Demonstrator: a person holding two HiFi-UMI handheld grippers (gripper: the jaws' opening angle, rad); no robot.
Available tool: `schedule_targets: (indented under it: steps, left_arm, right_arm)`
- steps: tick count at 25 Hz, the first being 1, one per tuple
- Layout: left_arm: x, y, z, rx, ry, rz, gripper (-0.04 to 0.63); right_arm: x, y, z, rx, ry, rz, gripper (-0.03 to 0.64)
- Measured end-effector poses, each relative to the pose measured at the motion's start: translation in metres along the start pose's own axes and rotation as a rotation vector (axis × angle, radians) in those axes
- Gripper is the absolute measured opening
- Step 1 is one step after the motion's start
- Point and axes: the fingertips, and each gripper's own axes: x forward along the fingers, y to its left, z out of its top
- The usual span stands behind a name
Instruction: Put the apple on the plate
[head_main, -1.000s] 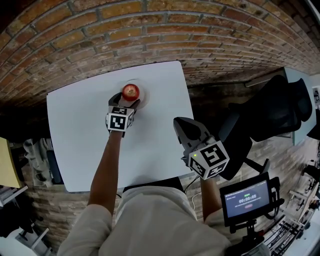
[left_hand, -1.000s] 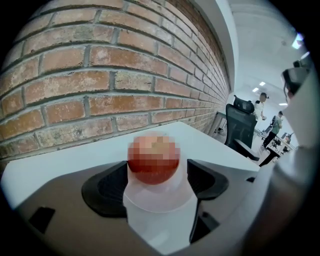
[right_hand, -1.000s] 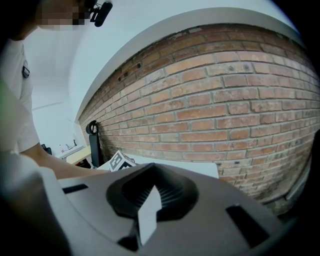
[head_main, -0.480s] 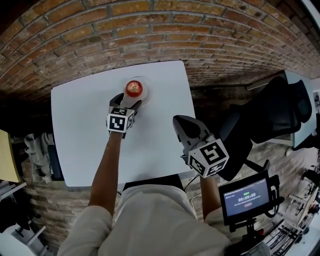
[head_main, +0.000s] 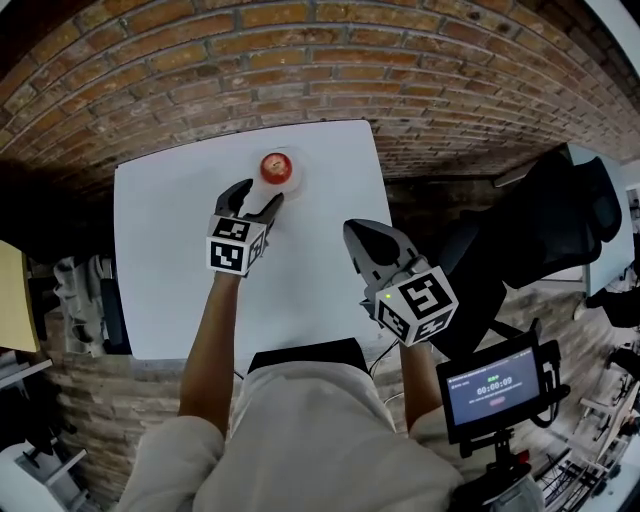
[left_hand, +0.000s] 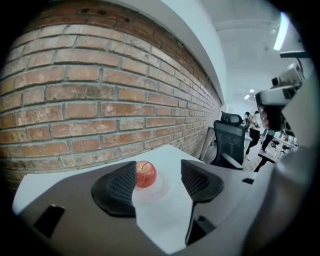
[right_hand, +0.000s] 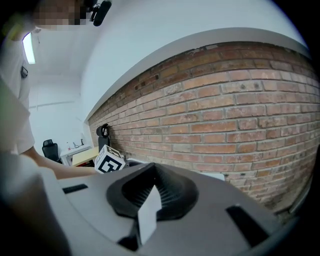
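Note:
A red apple (head_main: 276, 166) sits upright on a small white plate (head_main: 293, 184) at the far edge of the white table (head_main: 165, 260). My left gripper (head_main: 256, 196) hovers just short of the plate and points at the apple. Its jaws stand apart and are closing, with nothing between them. In the left gripper view the apple (left_hand: 145, 174) and plate (left_hand: 152, 193) lie beyond the left gripper (left_hand: 160, 181), clear of its pads. My right gripper (head_main: 362, 236) hangs over the table's right edge. Seen from its own camera, the right gripper (right_hand: 152, 189) is shut and empty.
A brick wall (head_main: 300, 60) runs right behind the table. A black office chair (head_main: 560, 215) stands to the right. A small screen on a stand (head_main: 493, 392) is at lower right. The left gripper's marker cube (right_hand: 110, 160) shows in the right gripper view.
The left gripper, with its jaws around the apple a second ago, has drawn back and upward, leaving the apple on the plate. The right gripper has shifted slightly.

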Motion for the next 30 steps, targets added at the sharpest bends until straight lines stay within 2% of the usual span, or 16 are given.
schedule_targets:
  steps: [16,22,30]
  left_arm:
    - [-0.119,-0.024,0.072,0.112,-0.264,0.094,0.103]
    - [-0.160,-0.032,0.108,0.169,-0.355,0.119,0.060]
    - [-0.202,-0.058,0.142,0.247,-0.448,0.124,0.041]
  right_arm:
    - [-0.026,0.033,0.035,-0.081,-0.086,0.008,0.003]
    - [-0.031,0.047,0.053,-0.116,-0.121,0.022,0.003]
    - [-0.040,0.060,0.077,-0.163,-0.165,0.029,0.003]
